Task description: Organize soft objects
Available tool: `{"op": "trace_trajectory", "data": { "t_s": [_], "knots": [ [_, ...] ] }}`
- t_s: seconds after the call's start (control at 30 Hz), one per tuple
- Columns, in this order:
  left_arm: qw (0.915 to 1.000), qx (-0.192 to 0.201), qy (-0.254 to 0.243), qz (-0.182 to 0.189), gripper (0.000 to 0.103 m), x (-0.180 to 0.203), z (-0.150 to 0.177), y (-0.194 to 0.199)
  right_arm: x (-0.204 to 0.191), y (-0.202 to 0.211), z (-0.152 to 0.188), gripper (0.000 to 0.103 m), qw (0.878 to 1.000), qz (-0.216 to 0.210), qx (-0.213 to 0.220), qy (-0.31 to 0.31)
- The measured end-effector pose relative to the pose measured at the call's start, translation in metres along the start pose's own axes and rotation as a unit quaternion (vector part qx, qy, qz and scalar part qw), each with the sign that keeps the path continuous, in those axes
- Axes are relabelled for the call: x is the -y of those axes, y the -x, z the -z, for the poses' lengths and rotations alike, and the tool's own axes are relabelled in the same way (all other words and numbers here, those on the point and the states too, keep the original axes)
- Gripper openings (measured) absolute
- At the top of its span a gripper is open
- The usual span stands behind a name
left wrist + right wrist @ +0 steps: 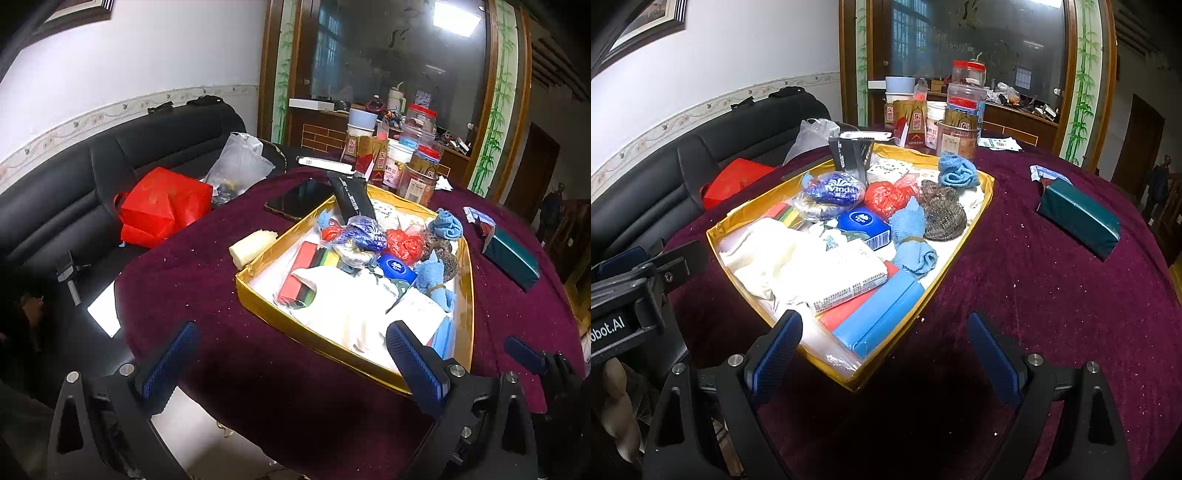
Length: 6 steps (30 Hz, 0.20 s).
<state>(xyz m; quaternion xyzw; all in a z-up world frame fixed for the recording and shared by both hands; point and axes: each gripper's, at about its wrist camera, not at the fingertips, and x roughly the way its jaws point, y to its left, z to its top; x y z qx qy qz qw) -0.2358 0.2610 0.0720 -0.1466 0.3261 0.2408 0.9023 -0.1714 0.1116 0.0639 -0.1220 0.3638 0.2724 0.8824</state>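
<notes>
A gold-rimmed tray (317,343) (975,218) sits on the maroon tablecloth, filled with soft things: a white cloth (340,295) (768,254), blue towels (448,223) (912,236), a red plastic bag (404,243) (886,197), a brown mesh scrubber (942,218), a blue-white bag (833,190) and a tissue pack (849,273). A cream sponge (253,247) lies outside the tray's left rim. My left gripper (291,362) is open and empty at the tray's near edge. My right gripper (886,354) is open and empty over the tray's near corner.
A dark phone (299,199) lies behind the tray. A teal box (511,256) (1078,218) lies on the right. Jars and cartons (402,158) (945,118) stand at the back. A black sofa with a red bag (162,206) is on the left.
</notes>
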Motion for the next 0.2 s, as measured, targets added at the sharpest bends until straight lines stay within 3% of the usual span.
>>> {"op": "trace_trajectory", "data": {
  "t_s": [0.2],
  "knots": [
    [1.0, -0.002, -0.004, 0.0, 0.103, 0.0002, 0.0, 0.0006, 0.0058, 0.0046, -0.0003, 0.091, 1.0, -0.007, 0.005, -0.006]
  ]
}}
